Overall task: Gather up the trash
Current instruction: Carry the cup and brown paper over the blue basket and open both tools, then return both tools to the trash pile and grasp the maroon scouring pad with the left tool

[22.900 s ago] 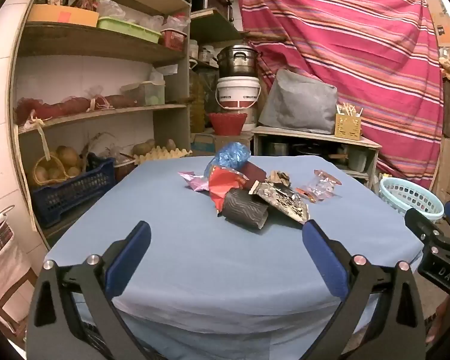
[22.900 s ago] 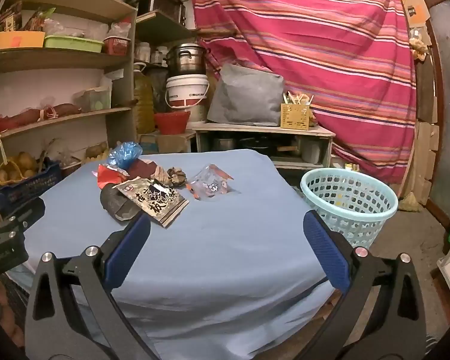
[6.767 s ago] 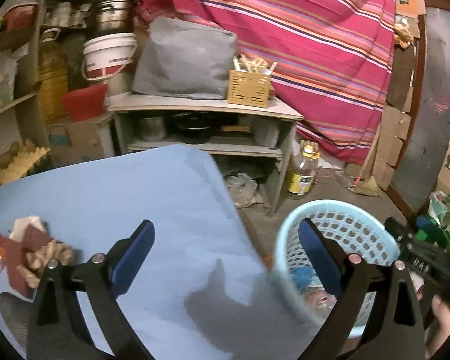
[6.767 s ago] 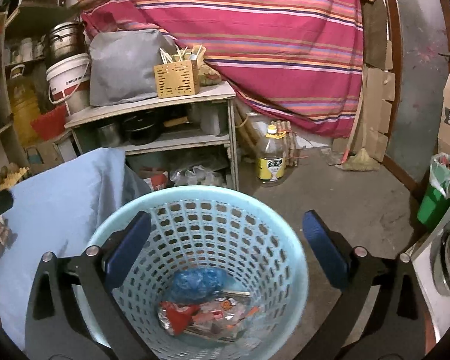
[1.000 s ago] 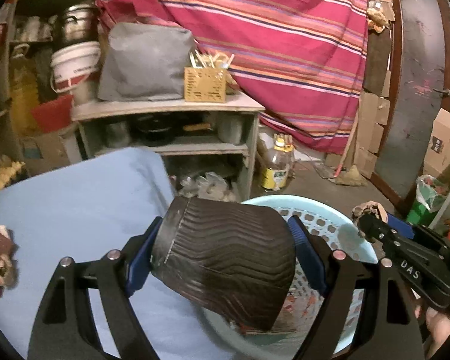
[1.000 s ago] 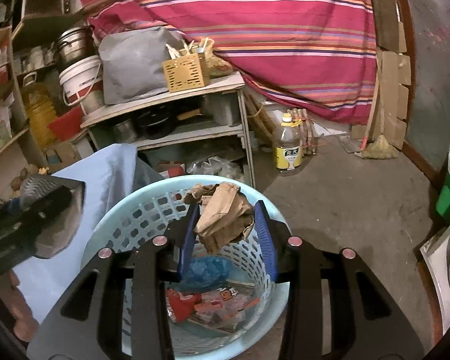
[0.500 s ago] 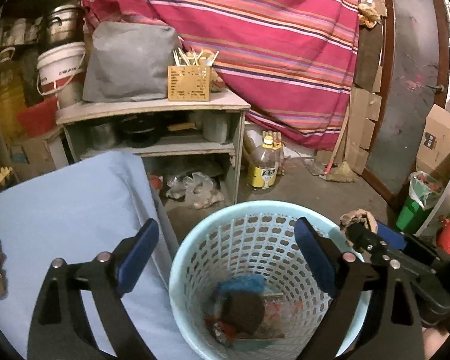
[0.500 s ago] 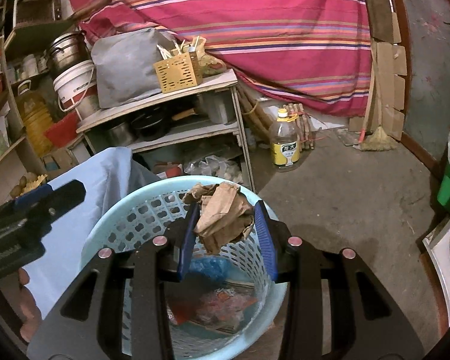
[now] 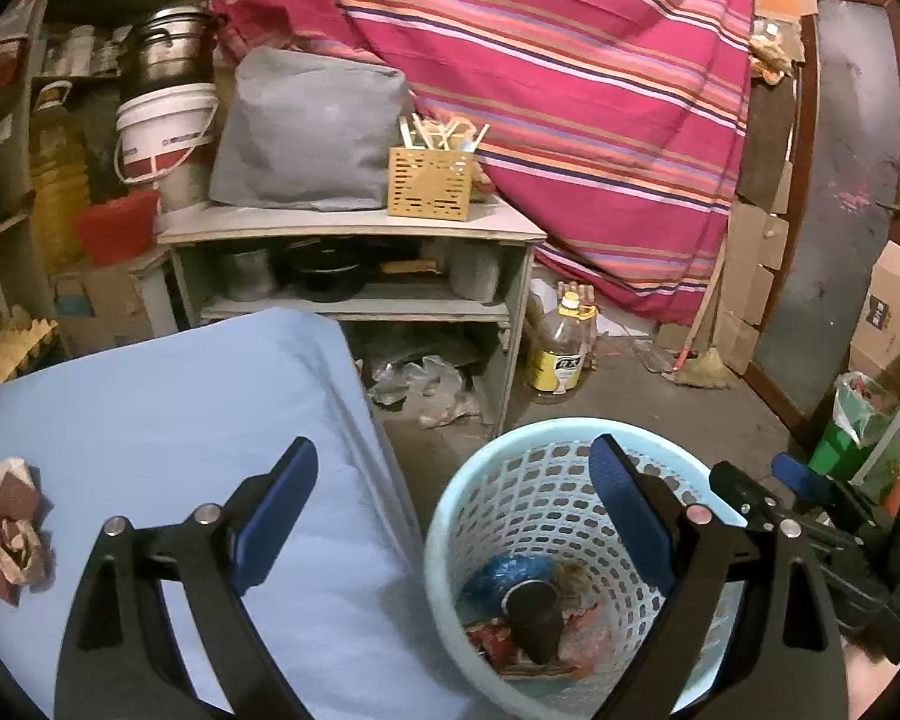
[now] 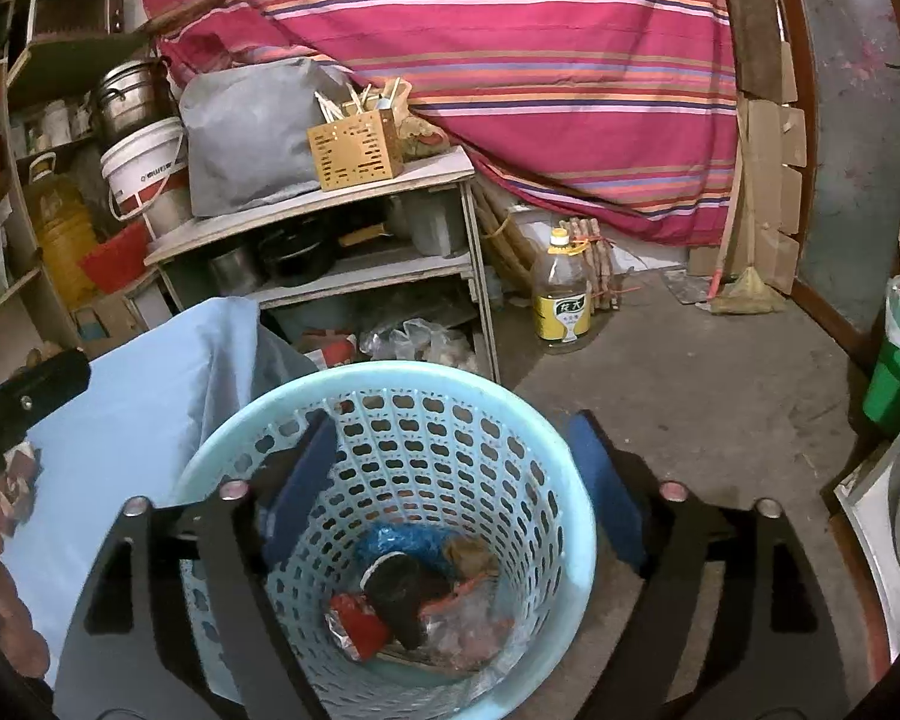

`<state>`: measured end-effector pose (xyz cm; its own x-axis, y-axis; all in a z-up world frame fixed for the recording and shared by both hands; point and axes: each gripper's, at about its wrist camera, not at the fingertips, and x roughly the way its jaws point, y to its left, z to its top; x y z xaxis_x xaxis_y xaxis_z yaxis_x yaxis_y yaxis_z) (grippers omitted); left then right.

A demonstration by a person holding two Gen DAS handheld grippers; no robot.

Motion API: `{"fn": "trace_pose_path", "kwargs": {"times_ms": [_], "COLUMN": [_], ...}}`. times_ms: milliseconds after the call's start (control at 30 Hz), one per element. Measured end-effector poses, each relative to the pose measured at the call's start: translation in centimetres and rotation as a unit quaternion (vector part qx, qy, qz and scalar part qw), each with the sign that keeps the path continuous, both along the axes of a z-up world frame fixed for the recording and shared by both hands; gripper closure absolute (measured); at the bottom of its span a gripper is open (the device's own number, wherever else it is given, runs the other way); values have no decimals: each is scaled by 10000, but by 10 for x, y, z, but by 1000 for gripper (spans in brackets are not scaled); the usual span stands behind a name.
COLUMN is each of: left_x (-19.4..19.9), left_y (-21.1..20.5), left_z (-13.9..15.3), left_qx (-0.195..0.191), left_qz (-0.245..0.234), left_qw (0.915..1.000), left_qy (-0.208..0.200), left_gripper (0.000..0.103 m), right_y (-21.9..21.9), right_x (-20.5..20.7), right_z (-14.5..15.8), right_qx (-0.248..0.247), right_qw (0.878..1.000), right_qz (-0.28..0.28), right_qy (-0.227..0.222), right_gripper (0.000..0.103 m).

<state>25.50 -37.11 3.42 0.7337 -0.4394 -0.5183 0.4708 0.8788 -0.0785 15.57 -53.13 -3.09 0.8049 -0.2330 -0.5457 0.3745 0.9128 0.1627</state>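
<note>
— While I hold both claws over the basket (image 10: 390,396), what do you see?

— I have the right gripper (image 10: 450,474) above the rim with its jaws opening and nothing between them. The brown scrap (image 10: 468,555) lies at the bottom beside the dark cup (image 10: 399,594) and the blue bag (image 10: 402,537).

— And the other one?

— My left gripper (image 9: 450,510) stands wide and empty, between the basket and the table (image 9: 150,408).

— So which step is this?

— The drop, I'd say, just finishing. One crumpled scrap (image 9: 9,531) is left on the table's blue cloth. Next I'd swing a claw back over it and close on it.
</note>
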Motion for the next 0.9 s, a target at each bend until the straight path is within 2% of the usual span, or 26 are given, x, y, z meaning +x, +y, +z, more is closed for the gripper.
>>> {"fn": "trace_pose_path", "kwargs": {"times_ms": [133,367,533,700,900], "left_x": [1,6,9,13,19], "left_y": [20,76,138,215,292], "left_z": [-3,-10,-21,-36,-52], "left_qx": [51,250,493,718,700], "left_qz": [255,612,954,1425,1896], "left_qw": [9996,9977,9941,9870,9794], "left_qy": [-51,-154,-180,-189,24], "left_gripper": [11,9,8,6,5], "right_y": [11,35,62,95,135], "right_x": [4,20,38,59,84], "right_z": [2,7,12,13,11], "right_qx": [-84,-202,-192,-201,-259], "right_qw": [10000,9997,9995,9990,9979], "right_qz": [16,105,238,390,596], "right_qy": [-23,-16,-56,-30,66], "right_gripper": [8,5,5,5,5]}}
